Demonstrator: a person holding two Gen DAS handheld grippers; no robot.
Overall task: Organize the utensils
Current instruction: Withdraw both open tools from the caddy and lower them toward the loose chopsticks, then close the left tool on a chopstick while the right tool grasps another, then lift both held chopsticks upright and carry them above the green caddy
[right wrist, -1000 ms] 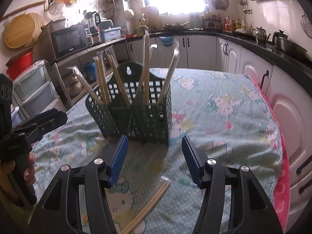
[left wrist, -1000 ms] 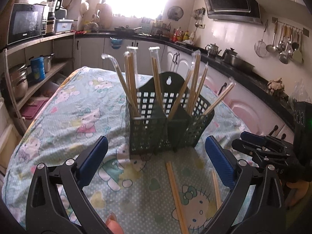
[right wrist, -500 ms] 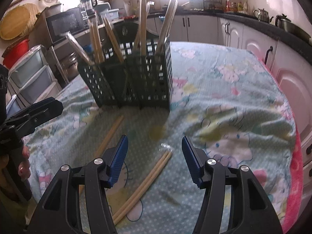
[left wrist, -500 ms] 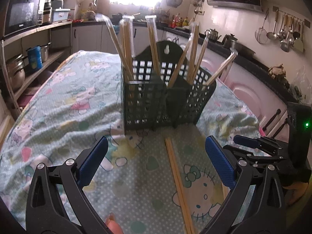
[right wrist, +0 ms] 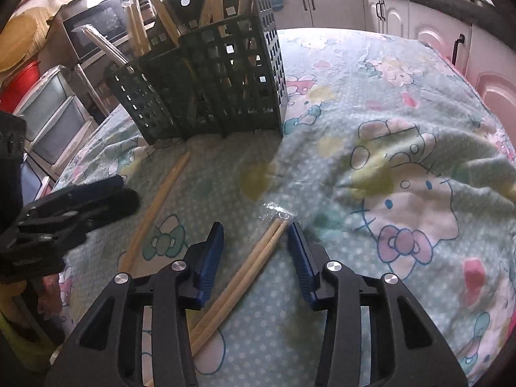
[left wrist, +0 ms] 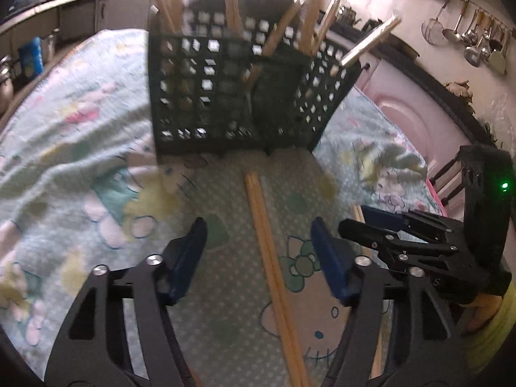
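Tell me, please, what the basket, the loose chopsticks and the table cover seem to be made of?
Basket: likely moulded plastic, dark green, matt, with a square grid of holes. Chopsticks: pale wood or bamboo, in a clear, shiny wrapper. Table cover: soft printed fabric that wrinkles into folds.

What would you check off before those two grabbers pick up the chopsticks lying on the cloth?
1. Left hand-held gripper open, nothing held: ok.
2. Right hand-held gripper open, nothing held: ok.
3. Chopstick pair lies between the left fingers: ok.
4. Wrapped chopstick pair lies between the right fingers: ok, though it runs slantwise, close to the right-side finger.
5. Fingers low enough to close on the sticks: cannot tell.
6. Basket upright on the tablecloth, with room left inside: upright ok; room cannot tell.
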